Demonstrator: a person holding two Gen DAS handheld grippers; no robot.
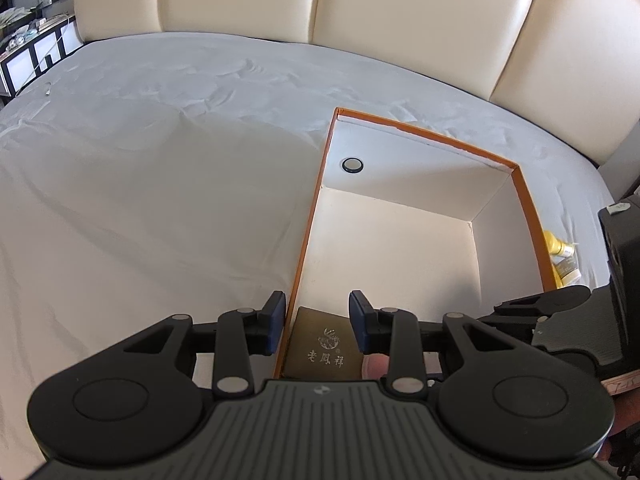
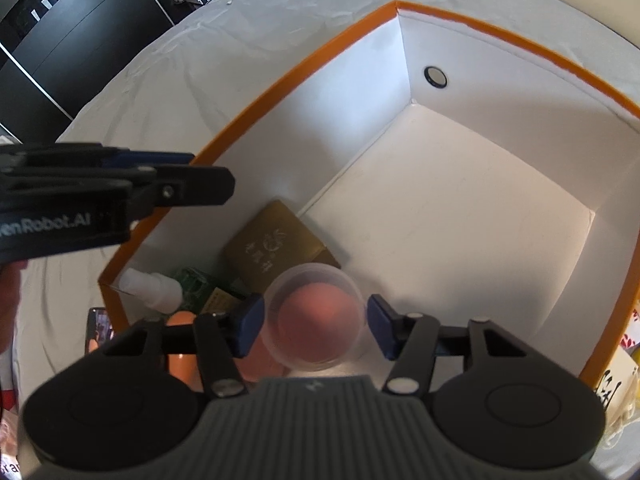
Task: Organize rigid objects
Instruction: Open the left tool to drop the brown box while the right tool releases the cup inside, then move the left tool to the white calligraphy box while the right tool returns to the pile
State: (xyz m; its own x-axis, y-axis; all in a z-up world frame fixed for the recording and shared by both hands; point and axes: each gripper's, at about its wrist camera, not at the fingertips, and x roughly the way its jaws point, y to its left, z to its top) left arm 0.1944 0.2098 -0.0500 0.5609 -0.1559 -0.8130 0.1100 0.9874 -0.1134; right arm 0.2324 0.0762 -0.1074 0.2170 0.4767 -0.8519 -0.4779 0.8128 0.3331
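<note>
Left wrist view: my left gripper hangs over the near left corner of the orange-rimmed box on the bed, jaws apart and holding nothing, one finger outside the wall, the other inside. Below them lies a gold case stamped 老凤祥. A black ring sits in the far wall.

Right wrist view: my right gripper points down into the box, jaws apart around a clear cup; I cannot tell whether the pads touch it. The gold case lies just beyond the cup, a white bottle in the corner. My left gripper reaches in from the left, marked "enRobot.AI".
</note>
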